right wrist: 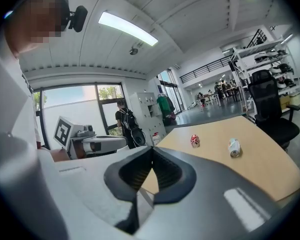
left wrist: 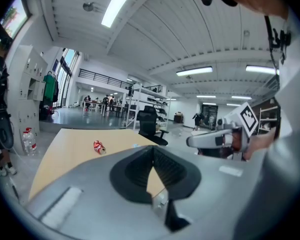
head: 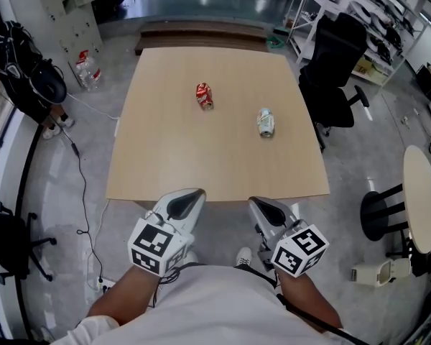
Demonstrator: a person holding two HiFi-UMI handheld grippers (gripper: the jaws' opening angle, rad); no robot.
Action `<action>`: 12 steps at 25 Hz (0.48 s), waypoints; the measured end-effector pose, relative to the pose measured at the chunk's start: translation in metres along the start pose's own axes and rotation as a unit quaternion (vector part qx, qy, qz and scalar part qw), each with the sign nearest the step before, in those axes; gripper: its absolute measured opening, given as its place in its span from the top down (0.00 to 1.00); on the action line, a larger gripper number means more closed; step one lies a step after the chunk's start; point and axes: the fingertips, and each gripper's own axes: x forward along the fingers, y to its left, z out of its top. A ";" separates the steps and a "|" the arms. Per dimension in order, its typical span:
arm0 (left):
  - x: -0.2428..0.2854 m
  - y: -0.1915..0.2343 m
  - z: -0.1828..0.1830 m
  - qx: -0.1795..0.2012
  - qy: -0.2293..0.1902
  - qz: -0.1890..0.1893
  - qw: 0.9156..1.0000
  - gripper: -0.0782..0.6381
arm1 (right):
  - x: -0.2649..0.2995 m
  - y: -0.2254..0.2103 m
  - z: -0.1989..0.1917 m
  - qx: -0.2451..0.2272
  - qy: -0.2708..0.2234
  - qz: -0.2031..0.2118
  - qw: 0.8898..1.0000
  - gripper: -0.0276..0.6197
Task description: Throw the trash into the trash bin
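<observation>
Red can (head: pixel 204 95) crumpled, on side, mid-table (head: pixel 165 164); pale can (head: pixel 266 122) with greenish print, dented, on side, near it to right, apart. Left gripper (head: pixel 189 201), right gripper (head: pixel 261 205): both clenched, empty, at near table edge, well apart from cans

Print on red can (head: pixel 204 95) & pale can (head: pixel 266 122) too small to read; round table (head: pixel 422 192) cut by rt edge.

A crushed red can (head: pixel 204 95) and a pale can (head: pixel 266 122) lie apart on the wooden table (head: pixel 165 164). The left gripper (head: pixel 189 197) and the right gripper (head: pixel 260 204) hang side by side at its near edge, and a black office chair (head: pixel 337 67) stands to its right
</observation>
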 end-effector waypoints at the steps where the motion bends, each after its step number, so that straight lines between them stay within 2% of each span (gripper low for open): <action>1: -0.002 0.001 0.000 0.001 0.000 -0.001 1.000 0.88 | 0.001 0.002 0.000 -0.002 -0.001 -0.001 1.000 0.95; 12: -0.020 0.011 -0.002 0.018 0.001 -0.026 0.999 0.88 | 0.007 0.024 -0.005 -0.007 -0.009 -0.027 1.000 0.95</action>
